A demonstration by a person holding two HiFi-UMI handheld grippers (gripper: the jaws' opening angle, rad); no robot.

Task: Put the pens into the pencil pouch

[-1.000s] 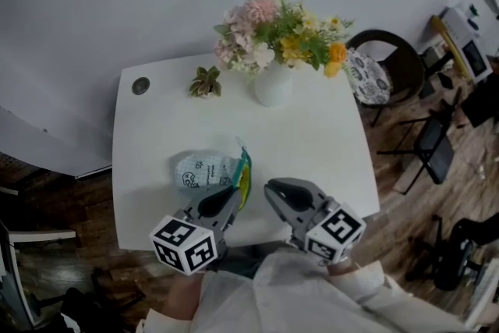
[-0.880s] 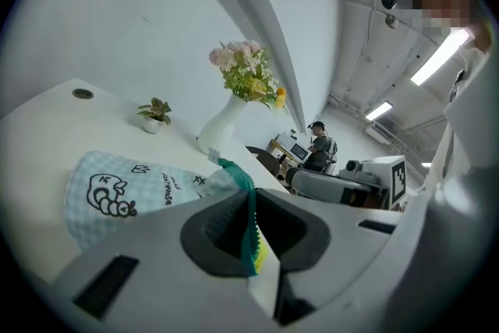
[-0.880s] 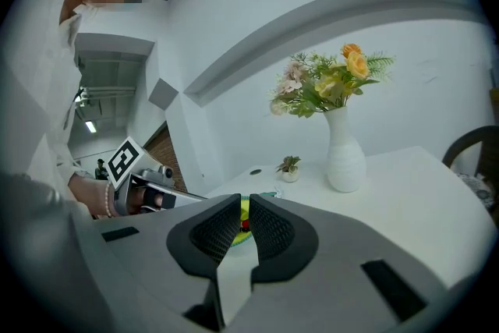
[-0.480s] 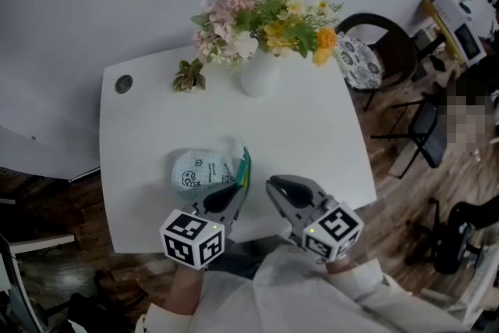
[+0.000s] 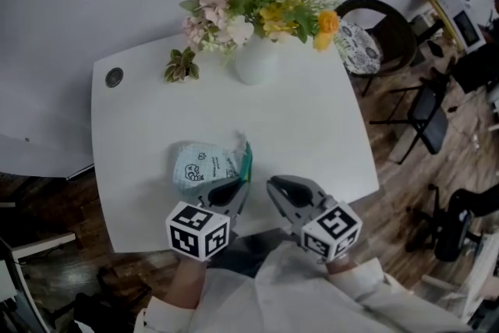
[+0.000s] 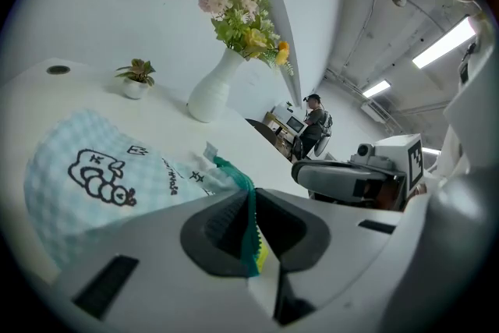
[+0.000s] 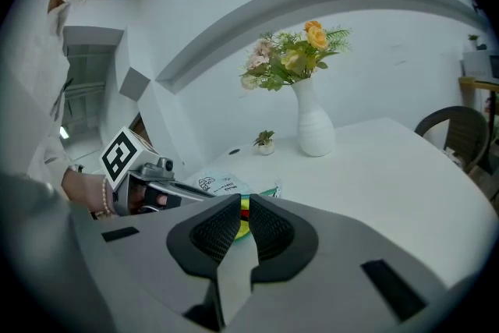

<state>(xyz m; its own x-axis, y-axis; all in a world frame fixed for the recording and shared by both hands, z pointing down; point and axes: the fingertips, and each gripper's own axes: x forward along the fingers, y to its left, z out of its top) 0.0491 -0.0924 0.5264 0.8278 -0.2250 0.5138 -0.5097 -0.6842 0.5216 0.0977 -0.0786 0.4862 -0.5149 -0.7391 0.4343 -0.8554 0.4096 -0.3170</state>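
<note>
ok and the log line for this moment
left gripper: shut on teal edge of pencil pouch | right gripper: jaws together, nothing held, right of pouch | table: vase, small plant at far edge

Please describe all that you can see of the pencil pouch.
The pencil pouch is soft cloth, pale blue-green checked, with black cartoon prints and a green zip edge. It lies crumpled on the white table near the person's edge. The left gripper pinches the zip edge; yellow shows there.

Vase and potted plant obstruct the far side.
</note>
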